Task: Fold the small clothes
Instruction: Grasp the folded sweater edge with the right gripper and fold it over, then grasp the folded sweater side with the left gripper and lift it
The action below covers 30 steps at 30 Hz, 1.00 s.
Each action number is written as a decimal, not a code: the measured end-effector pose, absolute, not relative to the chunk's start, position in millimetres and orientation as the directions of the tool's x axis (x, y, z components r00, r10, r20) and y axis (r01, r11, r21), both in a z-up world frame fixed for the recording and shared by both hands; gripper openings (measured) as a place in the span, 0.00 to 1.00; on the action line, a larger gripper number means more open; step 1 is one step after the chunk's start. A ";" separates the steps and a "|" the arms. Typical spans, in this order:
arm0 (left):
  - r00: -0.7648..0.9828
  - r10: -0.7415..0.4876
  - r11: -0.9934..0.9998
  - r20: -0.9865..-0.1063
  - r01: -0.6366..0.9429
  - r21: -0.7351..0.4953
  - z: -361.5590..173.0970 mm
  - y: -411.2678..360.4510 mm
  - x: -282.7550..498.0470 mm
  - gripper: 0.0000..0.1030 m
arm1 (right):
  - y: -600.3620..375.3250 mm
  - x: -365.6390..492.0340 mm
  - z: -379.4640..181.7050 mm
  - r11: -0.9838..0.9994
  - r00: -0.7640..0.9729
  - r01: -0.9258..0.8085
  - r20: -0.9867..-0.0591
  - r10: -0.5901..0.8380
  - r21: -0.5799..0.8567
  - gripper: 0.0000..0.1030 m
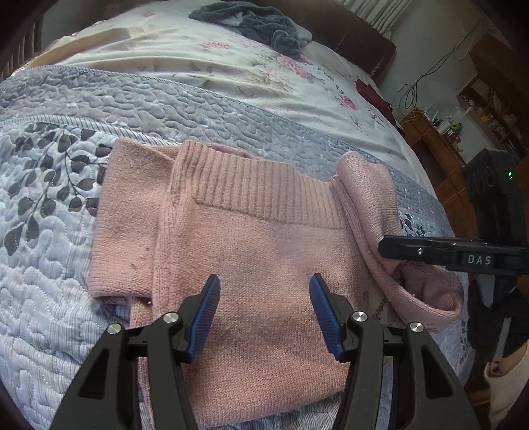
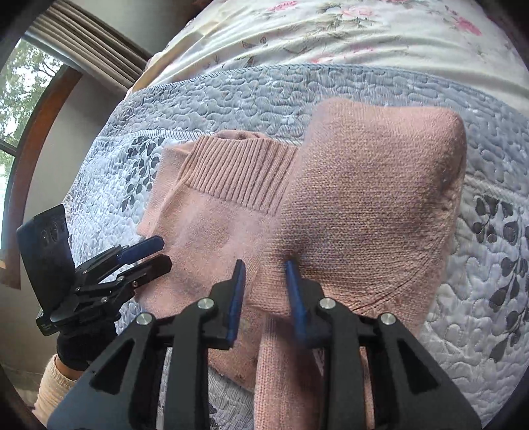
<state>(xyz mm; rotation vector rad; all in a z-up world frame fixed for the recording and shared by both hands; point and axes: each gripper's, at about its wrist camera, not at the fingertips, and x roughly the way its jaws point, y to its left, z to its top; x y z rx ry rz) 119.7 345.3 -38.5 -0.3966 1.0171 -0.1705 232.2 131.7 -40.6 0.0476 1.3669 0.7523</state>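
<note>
The right gripper (image 2: 263, 294) fingers pinch the pink sweater (image 1: 251, 251) sleeve (image 2: 373, 198) toward 10 o'clock for folding; left gripper (image 1: 264, 311) fingers hover spread above the body, flat on the bed (image 1: 49, 248).

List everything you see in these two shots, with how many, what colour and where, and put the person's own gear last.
sweater: one, pink knit, flat on the quilt, its right sleeve lifted
quilt: one, pale blue with dark leaf print, under the sweater
bedspread: one, cream with pink flowers, farther up the bed
towel: one, dark grey, crumpled near the headboard
dark red cloth: one, at the bed's far edge
wooden cabinet: one, brown, beside the bed
window: one, wood-framed, with a curtain above
left gripper: black with blue pads, jaws open above the sweater body
right gripper: black with blue pads, jaws pinching the sleeve
</note>
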 end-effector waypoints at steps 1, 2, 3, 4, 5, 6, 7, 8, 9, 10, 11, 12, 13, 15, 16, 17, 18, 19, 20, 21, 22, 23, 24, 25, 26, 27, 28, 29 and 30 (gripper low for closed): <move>0.521 -0.327 0.912 -0.789 -0.045 -0.408 -38.0 344.9 120.3 0.55 | 129.7 231.2 -44.5 0.768 0.000 -0.443 -0.857 0.516 0.463 0.27; 0.522 -0.335 0.907 -0.784 -0.046 -0.418 -37.4 344.2 121.7 0.55 | 128.4 231.6 -48.4 0.763 -0.012 -0.432 -0.849 0.528 0.481 0.28; 0.524 -0.344 0.902 -0.779 -0.047 -0.430 -36.7 343.3 122.9 0.55 | 127.6 231.1 -51.0 0.759 -0.023 -0.423 -0.843 0.537 0.495 0.29; 0.526 -0.353 0.897 -0.774 -0.046 -0.440 -35.6 341.9 124.5 0.55 | 126.2 231.5 -53.4 0.757 -0.030 -0.414 -0.839 0.544 0.506 0.29; 0.530 -0.357 0.894 -0.769 -0.044 -0.446 -34.3 340.0 125.8 0.55 | 124.9 231.8 -55.1 0.753 -0.035 -0.407 -0.833 0.552 0.516 0.29; 0.534 -0.358 0.894 -0.766 -0.042 -0.446 -32.7 338.1 127.2 0.55 | 124.4 231.5 -56.5 0.749 -0.043 -0.404 -0.829 0.558 0.525 0.30; 0.536 -0.358 0.894 -0.765 -0.040 -0.447 -31.4 336.2 128.5 0.55 | 124.1 231.6 -58.3 0.746 -0.055 -0.400 -0.826 0.560 0.532 0.30; 0.535 -0.364 0.891 -0.763 -0.039 -0.452 -30.7 334.2 129.9 0.55 | 122.6 231.7 -58.0 0.743 -0.061 -0.396 -0.823 0.565 0.540 0.30; 0.532 -0.372 0.887 -0.761 -0.038 -0.461 -30.4 332.3 130.9 0.55 | 120.7 231.7 -55.4 0.739 -0.065 -0.392 -0.818 0.571 0.547 0.30; 0.529 -0.380 0.883 -0.759 -0.037 -0.467 -30.0 330.2 132.0 0.55 | 117.0 231.8 -50.2 0.732 -0.067 -0.386 -0.809 0.585 0.561 0.33; 0.525 -0.387 0.881 -0.758 -0.034 -0.473 -30.0 328.0 132.8 0.55 | 111.3 231.8 -43.0 0.717 -0.067 -0.379 -0.791 0.609 0.584 0.36; 0.522 -0.393 0.879 -0.757 -0.030 -0.476 -30.0 325.2 134.3 0.55 | 105.0 232.0 -35.1 0.698 -0.069 -0.373 -0.768 0.636 0.611 0.44; 0.519 -0.400 0.876 -0.756 -0.025 -0.481 -29.7 322.1 135.7 0.55 | 98.2 232.0 -26.3 0.682 -0.069 -0.367 -0.749 0.659 0.633 0.49; 0.517 -0.424 0.863 -0.743 -0.018 -0.505 -29.5 316.4 138.1 0.55 | 80.7 232.3 -9.7 0.677 -0.044 -0.368 -0.739 0.672 0.638 0.49; 0.517 -0.442 0.851 -0.733 -0.016 -0.525 -29.8 313.2 140.0 0.55 | 70.2 233.2 -3.2 0.676 -0.027 -0.364 -0.732 0.680 0.641 0.49; 0.516 -0.459 0.839 -0.723 -0.016 -0.544 -30.9 309.8 141.6 0.55 | 59.1 234.8 1.1 0.679 -0.011 -0.357 -0.730 0.684 0.642 0.49; 0.514 -0.475 0.827 -0.714 -0.016 -0.562 -32.2 306.1 143.7 0.55 | 47.4 237.0 3.9 0.695 0.012 -0.349 -0.739 0.674 0.628 0.49; 0.510 -0.488 0.818 -0.709 -0.017 -0.575 -33.7 301.6 146.8 0.55 | 35.8 239.3 5.2 0.720 0.042 -0.343 -0.756 0.654 0.603 0.49; 0.505 -0.497 0.811 -0.705 -0.018 -0.584 -35.6 296.2 150.2 0.55 | 25.6 241.9 3.9 0.742 0.067 -0.335 -0.771 0.633 0.581 0.49; 0.501 -0.506 0.805 -0.702 -0.017 -0.592 -37.6 290.5 153.7 0.55 | 15.0 243.8 0.2 0.760 0.080 -0.320 -0.783 0.616 0.565 0.49; 0.496 -0.517 0.799 -0.698 -0.014 -0.601 -39.4 284.7 157.4 0.55 | 4.2 245.6 -5.2 0.776 0.089 -0.304 -0.795 0.600 0.552 0.49; 0.492 -0.529 0.790 -0.692 -0.012 -0.613 -41.4 279.5 160.7 0.55 | -4.9 246.3 -11.1 0.793 0.101 -0.294 -0.807 0.581 0.534 0.49; 0.487 -0.540 0.782 -0.687 -0.012 -0.624 -43.5 275.0 164.1 0.55 | -13.7 246.3 -18.8 0.812 0.112 -0.287 -0.824 0.555 0.508 0.49; 0.480 -0.550 0.774 -0.684 -0.015 -0.633 -46.1 271.3 168.0 0.55 | -20.3 246.0 -26.3 0.826 0.116 -0.279 -0.836 0.535 0.490 0.49; 0.471 -0.559 0.766 -0.682 -0.020 -0.642 -49.4 267.2 172.2 0.55 | -25.6 244.7 -35.7 0.834 0.115 -0.270 -0.844 0.523 0.481 0.49; 0.461 -0.568 0.759 -0.682 -0.027 -0.651 -53.1 264.1 176.4 0.55 | -30.6 243.5 -44.1 0.840 0.111 -0.259 -0.849 0.517 0.478 0.49; 0.452 -0.571 0.755 -0.686 -0.038 -0.654 -57.1 261.2 179.8 0.55 | -36.9 242.4 -51.7 0.842 0.107 -0.245 -0.850 0.516 0.481 0.49; 0.444 -0.573 0.753 -0.689 -0.046 -0.657 -60.7 258.5 183.3 0.55 | -41.4 241.1 -58.2 0.840 0.104 -0.233 -0.846 0.522 0.490 0.49; 0.436 -0.578 0.748 -0.689 -0.053 -0.661 -64.5 256.2 185.6 0.55 | -46.3 240.0 -64.1 0.837 0.101 -0.222 -0.842 0.530 0.500 0.49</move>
